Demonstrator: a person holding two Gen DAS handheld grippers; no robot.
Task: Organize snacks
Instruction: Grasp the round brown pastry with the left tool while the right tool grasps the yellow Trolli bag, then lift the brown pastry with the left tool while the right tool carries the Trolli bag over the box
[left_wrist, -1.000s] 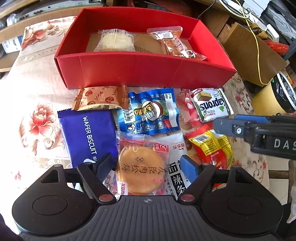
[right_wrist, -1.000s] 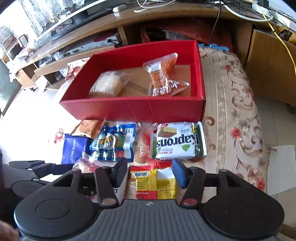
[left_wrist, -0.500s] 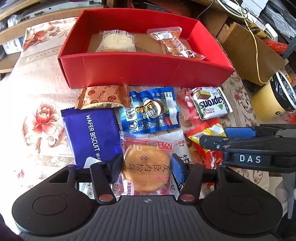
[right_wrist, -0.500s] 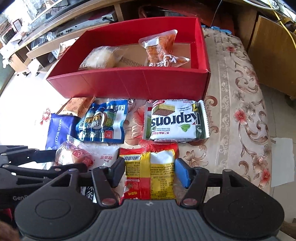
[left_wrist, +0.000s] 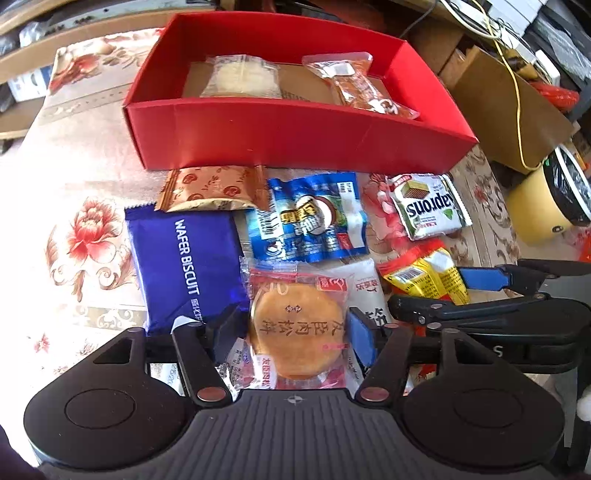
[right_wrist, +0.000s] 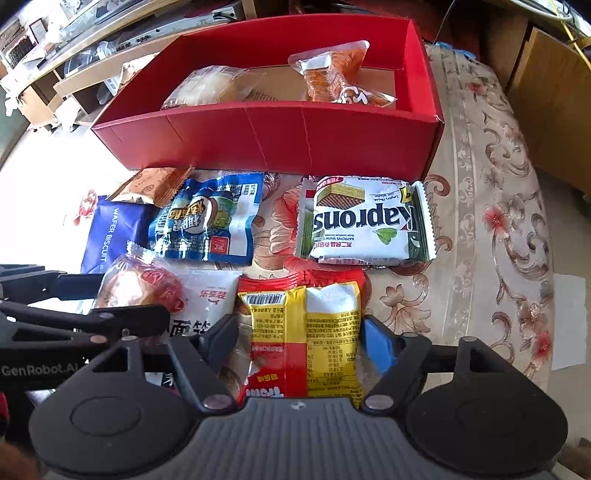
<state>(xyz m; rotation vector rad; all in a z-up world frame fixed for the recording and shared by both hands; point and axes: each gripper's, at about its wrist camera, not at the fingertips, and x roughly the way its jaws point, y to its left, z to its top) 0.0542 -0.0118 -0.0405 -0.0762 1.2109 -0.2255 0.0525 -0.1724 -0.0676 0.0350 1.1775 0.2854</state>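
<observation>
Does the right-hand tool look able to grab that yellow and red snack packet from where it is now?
Probably yes. The yellow and red packet lies uncovered between the right gripper's open fingers, which have just been opening, with nothing blocking it.

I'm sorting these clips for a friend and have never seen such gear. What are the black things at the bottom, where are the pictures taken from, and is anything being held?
No robot here: a person holds a two-finger gripper in each hand, each with a camera looking along its fingers. The black shapes at the bottom are the grippers themselves.

In the left view, the left gripper straddles a round cake in a clear packet. In the right view, the right gripper straddles a yellow and red packet. Both jaws have just been opening; each snack seems to lie between the fingers, not clamped.

On the flowered cloth also lie a blue wafer biscuit pack, a Kaprons wafer and others. The red box already holds two snacks.
</observation>
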